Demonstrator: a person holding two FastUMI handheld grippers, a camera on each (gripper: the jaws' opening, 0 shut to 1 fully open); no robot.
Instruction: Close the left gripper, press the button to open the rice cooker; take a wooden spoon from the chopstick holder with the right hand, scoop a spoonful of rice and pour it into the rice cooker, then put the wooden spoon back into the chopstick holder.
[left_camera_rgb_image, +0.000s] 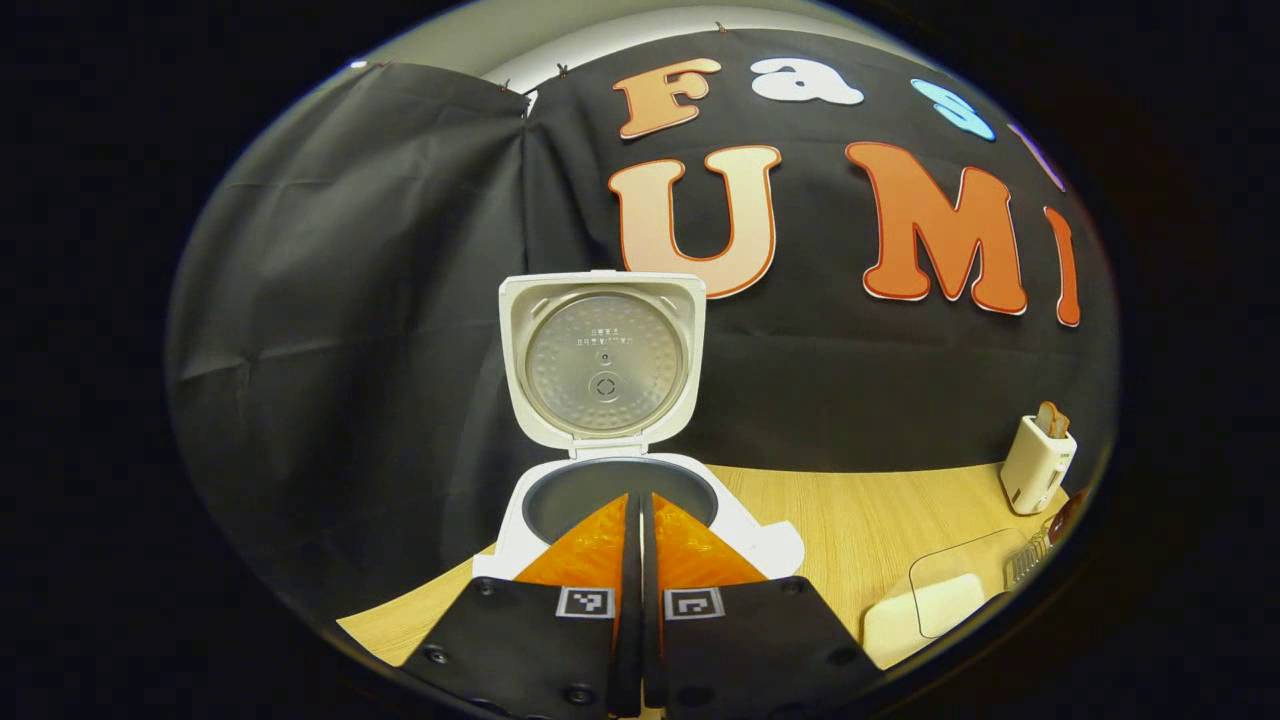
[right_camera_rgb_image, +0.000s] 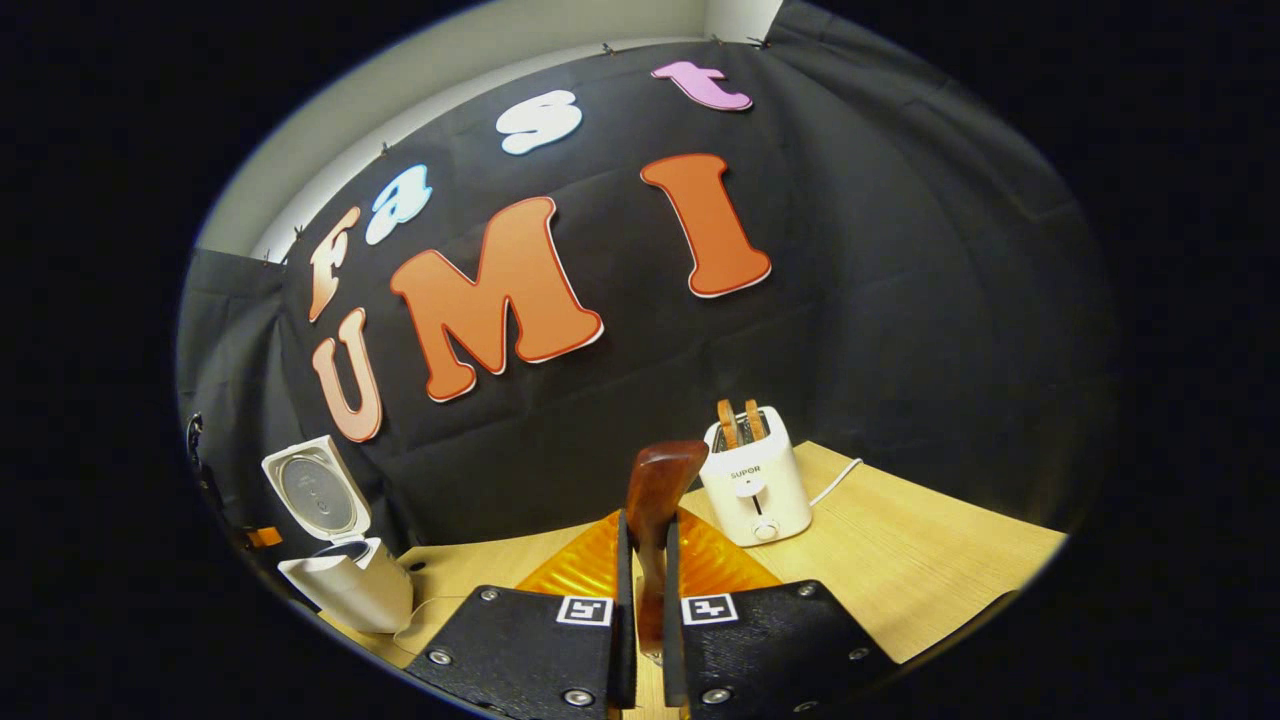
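- Rice cooker (left_camera_rgb_image: 640, 500) sits on the wooden table (left_camera_rgb_image: 850, 520), close to the black wall.
- Its lid (left_camera_rgb_image: 602, 358) stands straight up and wide open, so the round silver inside faces out.
- The grey pot (left_camera_rgb_image: 570, 495) inside the cooker looks dark; I cannot tell what is in it.
- The left gripper (left_camera_rgb_image: 640, 510) is just in front of the cooker, over its front edge. Its two orange fingers (left_camera_rgb_image: 590, 550) are pressed together with nothing between them.
- The right gripper (right_camera_rgb_image: 645, 530) is squeezed tight on the wooden spoon (right_camera_rgb_image: 658, 500). Both fingers press on the handle.
- The spoon points up and away, with its brown bowl end sticking out past the fingertips. I cannot tell if any rice is on it.
- In the right gripper view, the rice cooker (right_camera_rgb_image: 345, 585) is far off to the left, well apart from the spoon.
- A white toaster (right_camera_rgb_image: 755, 485) stands on the table just past the spoon, with two brown slices of toast (right_camera_rgb_image: 738, 422) poking out of the top.
- In the left gripper view, the toaster (left_camera_rgb_image: 1038, 462) is far off at the right side of the table.
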